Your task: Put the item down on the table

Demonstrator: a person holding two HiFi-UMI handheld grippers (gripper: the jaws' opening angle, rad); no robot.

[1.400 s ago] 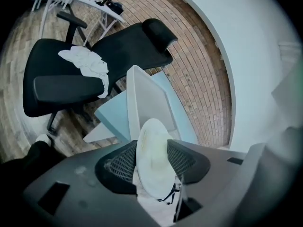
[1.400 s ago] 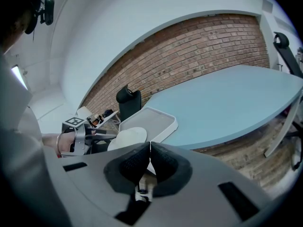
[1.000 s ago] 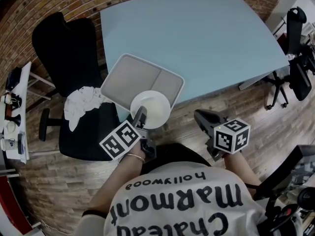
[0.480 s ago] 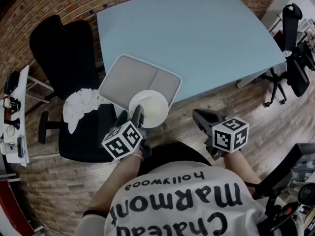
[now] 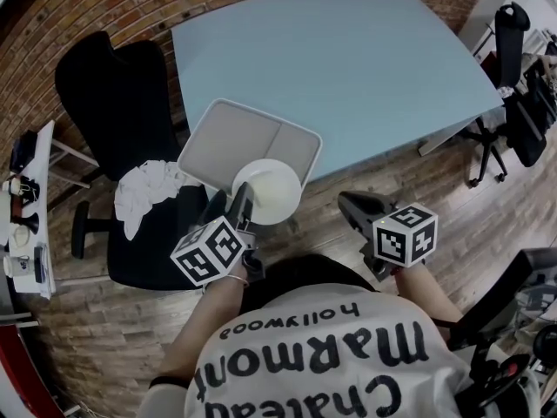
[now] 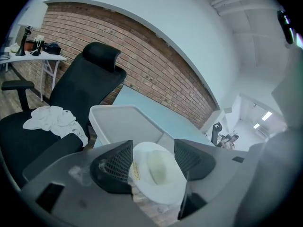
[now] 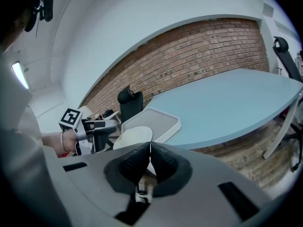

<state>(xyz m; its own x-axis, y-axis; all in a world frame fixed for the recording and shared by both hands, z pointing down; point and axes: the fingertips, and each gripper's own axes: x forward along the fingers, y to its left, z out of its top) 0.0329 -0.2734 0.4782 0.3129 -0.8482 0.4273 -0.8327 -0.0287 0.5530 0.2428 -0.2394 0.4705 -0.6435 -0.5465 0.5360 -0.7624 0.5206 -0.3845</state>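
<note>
Brick wall (image 7: 203,46) backs pale-blue table (image 5: 348,68) with grey tray (image 5: 235,138); left gripper (image 6: 152,161) jaws clamp white plate (image 5: 270,188), right gripper (image 7: 150,148) jaws together.

Lt blue table (image 5: 365,68), grey 2-section tray (image 5: 248,142) flat on near-left corner, rest bare

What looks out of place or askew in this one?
The grey tray sits skewed on the table corner, one corner overhanging the edge. A crumpled white cloth lies on the chair seat. The plate in the left tool isn't on the table yet.
</note>
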